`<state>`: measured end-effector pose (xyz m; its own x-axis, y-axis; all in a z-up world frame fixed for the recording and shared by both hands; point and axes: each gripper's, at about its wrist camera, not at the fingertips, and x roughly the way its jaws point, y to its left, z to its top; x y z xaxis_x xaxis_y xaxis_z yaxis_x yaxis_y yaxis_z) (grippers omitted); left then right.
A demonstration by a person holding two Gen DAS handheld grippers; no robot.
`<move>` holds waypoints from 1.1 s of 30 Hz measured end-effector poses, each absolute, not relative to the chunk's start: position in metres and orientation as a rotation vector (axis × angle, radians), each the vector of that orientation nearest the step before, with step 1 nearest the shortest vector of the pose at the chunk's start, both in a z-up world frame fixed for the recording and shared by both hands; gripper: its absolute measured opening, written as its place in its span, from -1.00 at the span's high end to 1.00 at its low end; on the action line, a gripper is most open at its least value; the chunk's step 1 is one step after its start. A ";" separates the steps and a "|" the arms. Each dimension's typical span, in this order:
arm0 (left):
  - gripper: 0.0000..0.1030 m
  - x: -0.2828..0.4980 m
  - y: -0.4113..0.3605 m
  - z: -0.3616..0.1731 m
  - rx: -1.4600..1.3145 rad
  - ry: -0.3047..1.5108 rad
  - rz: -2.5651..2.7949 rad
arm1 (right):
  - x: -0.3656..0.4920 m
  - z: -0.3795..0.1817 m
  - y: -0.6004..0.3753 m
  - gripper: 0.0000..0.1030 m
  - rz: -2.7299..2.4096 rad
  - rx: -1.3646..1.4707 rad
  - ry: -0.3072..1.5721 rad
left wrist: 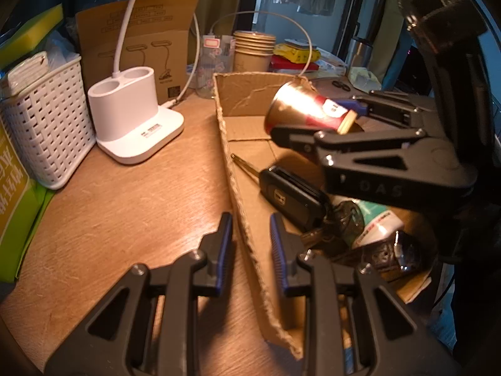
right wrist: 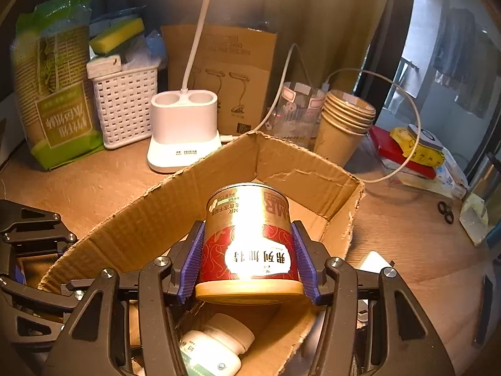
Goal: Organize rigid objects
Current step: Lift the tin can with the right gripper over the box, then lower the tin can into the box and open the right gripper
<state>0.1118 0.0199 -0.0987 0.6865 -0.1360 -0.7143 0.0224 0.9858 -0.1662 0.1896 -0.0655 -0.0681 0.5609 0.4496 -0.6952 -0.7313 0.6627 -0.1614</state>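
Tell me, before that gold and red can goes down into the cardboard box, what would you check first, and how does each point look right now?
1. Can clamped between both pads of the right hand-held gripper: ok.
2. Can over the cardboard box, not the table: ok.
3. Bare box floor to take it: ok, at the far end.
4. Car key and white bottle out of the way: ok; they lie at the near end.
5. Left hand-held gripper steadying the box: ok; it is shut on the near wall.
6. Can level for setting down: not ok, tilted.
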 end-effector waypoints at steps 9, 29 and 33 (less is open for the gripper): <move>0.50 0.111 0.020 -0.097 -0.146 0.809 -0.089 | 0.187 -0.073 -0.059 -0.11 0.729 -0.531 0.690; 0.50 0.111 0.020 -0.096 -0.146 0.808 -0.088 | 0.184 -0.071 -0.060 -0.14 0.727 -0.537 0.683; 0.50 0.111 0.020 -0.096 -0.146 0.808 -0.089 | 0.183 -0.068 -0.065 -0.22 0.723 -0.521 0.671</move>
<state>0.1108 0.0196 -0.0963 0.6881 -0.1345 -0.7131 0.0234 0.9863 -0.1634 0.1827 -0.0647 -0.0678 0.5617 0.4246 -0.7101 -0.7394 0.6427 -0.2006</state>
